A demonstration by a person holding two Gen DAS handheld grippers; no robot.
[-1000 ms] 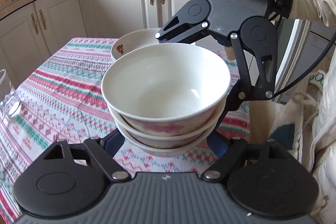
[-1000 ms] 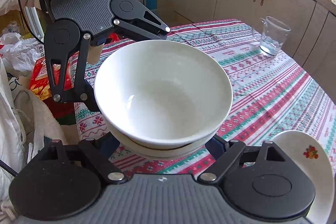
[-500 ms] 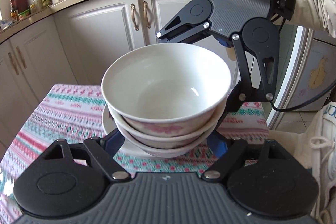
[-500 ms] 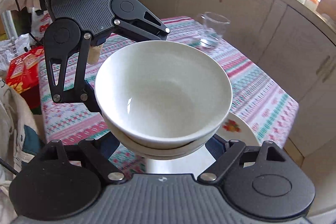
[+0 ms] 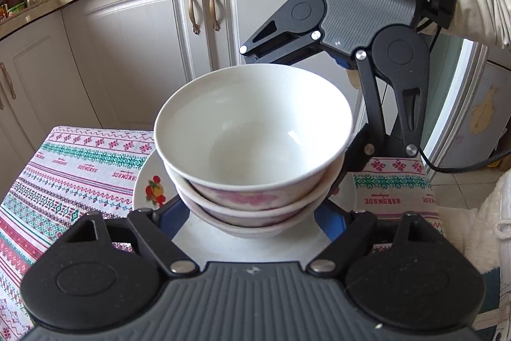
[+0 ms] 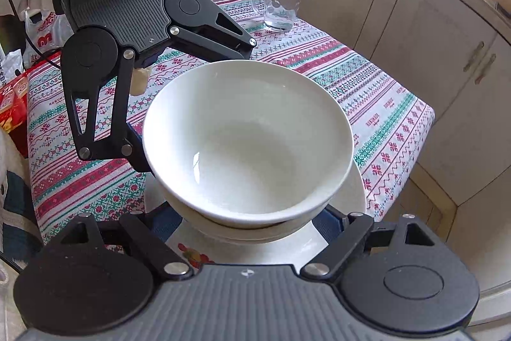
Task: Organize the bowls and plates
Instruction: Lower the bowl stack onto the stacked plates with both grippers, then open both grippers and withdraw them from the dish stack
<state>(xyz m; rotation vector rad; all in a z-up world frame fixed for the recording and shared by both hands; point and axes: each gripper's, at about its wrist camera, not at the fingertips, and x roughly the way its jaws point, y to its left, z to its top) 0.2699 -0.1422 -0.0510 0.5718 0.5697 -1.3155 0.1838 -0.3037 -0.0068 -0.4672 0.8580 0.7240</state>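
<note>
Compared with a second ago, the bowl stack (image 5: 252,149) has been carried from above the open cloth to directly above the plate (image 5: 150,181); the plate, then lying beyond the stack at the far part of the table, now sits beneath it, and the cupboards (image 5: 137,53) stand closer in the left view. In the right view the glass mug (image 6: 281,5) has shifted from the right edge toward the far corner of the table (image 6: 383,117), and the plate has passed from the near right corner of the picture to under the bowls. The stack comprises three nested white bowls, the lower two showing pink pattern on their walls; the top bowl is empty. Whether the stack's base touches the plate cannot be told. The left gripper (image 5: 252,213) is clamped on the lower part of the stack from the near side of its own view, its blue pads against the bowl walls. The right gripper (image 5: 341,162) grips the stack from the opposite side, its fingers closed against the bowls. The plate, with a fruit motif on its rim, lies at the table's end edge nearest the cupboards. The mug appears empty, upright, well apart from the stack. A sleeve (image 5: 479,5) shows behind the right gripper.
</note>
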